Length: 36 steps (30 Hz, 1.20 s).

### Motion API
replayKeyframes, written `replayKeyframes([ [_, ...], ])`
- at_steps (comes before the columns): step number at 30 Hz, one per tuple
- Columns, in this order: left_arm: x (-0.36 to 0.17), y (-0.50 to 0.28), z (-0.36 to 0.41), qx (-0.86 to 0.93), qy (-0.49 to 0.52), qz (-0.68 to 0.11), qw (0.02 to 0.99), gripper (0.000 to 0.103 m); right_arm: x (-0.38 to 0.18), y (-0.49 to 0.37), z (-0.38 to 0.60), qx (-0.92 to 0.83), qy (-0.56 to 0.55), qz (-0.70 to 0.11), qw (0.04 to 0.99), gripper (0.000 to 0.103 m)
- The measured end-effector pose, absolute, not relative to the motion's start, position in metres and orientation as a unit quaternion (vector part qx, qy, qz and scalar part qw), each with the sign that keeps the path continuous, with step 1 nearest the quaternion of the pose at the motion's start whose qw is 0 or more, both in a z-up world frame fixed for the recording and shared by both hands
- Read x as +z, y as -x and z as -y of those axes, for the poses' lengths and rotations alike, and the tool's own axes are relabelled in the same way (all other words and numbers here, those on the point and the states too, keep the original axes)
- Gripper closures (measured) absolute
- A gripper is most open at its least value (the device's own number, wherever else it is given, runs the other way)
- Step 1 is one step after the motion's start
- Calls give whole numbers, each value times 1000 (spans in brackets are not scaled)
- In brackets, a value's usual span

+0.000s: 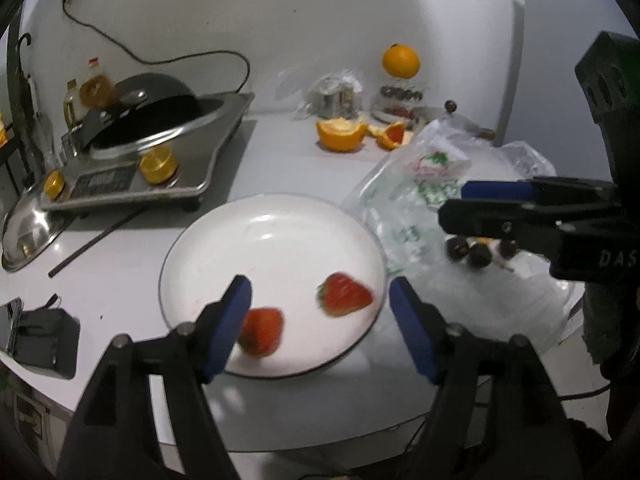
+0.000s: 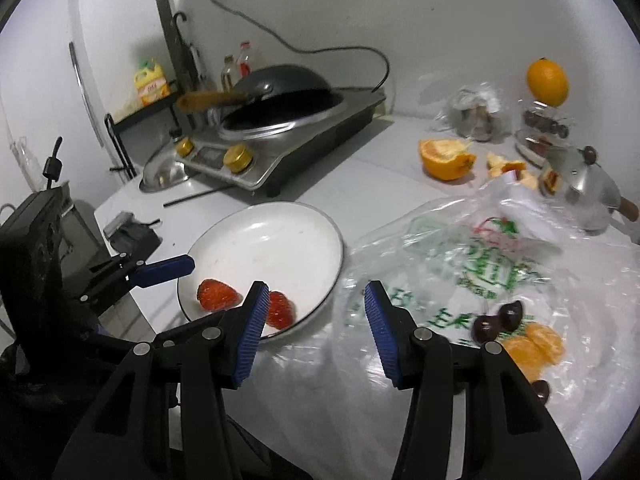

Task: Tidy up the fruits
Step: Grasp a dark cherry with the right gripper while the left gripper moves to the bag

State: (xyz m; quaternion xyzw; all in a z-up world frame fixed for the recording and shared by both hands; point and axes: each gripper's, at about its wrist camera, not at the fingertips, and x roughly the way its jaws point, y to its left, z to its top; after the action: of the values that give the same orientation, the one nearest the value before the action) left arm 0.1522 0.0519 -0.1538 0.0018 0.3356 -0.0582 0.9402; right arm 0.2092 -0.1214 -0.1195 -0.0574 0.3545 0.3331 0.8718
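Two strawberries (image 1: 345,294) lie on the white plate (image 1: 280,232), both in its near half and a little apart from each other. The left tool (image 1: 320,312) hangs over the plate's near rim with its blue pads spread wide and nothing between them; one strawberry sits just ahead of the gap, and the other (image 1: 261,330) is partly hidden behind the left pad. The right tool (image 2: 314,320) is also spread wide and empty, placed above the edge of the clear plastic bag (image 2: 500,264) just beside the plate's right rim. In the right wrist view the strawberries are to the left of that tool, one half covered by its left pad.

On the bag, to the right of the right tool, lie a few dark cherries (image 2: 498,320) touching peeled orange segments (image 2: 532,346). Further back on the desk (image 1: 288,160) sit a hollowed orange half (image 1: 341,134) and peel pieces, well apart from both tools. A whole orange (image 1: 401,60) is perched on a clear container by the wall. A wok rests on the induction cooker (image 1: 160,160) to the left.
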Motion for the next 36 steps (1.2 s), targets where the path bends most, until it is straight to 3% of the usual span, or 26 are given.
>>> replayKeyframes([
  [36,-150,-180,80,-104,-77,-357,925,30,-134,-216,275,274,-20,-350,896,50],
])
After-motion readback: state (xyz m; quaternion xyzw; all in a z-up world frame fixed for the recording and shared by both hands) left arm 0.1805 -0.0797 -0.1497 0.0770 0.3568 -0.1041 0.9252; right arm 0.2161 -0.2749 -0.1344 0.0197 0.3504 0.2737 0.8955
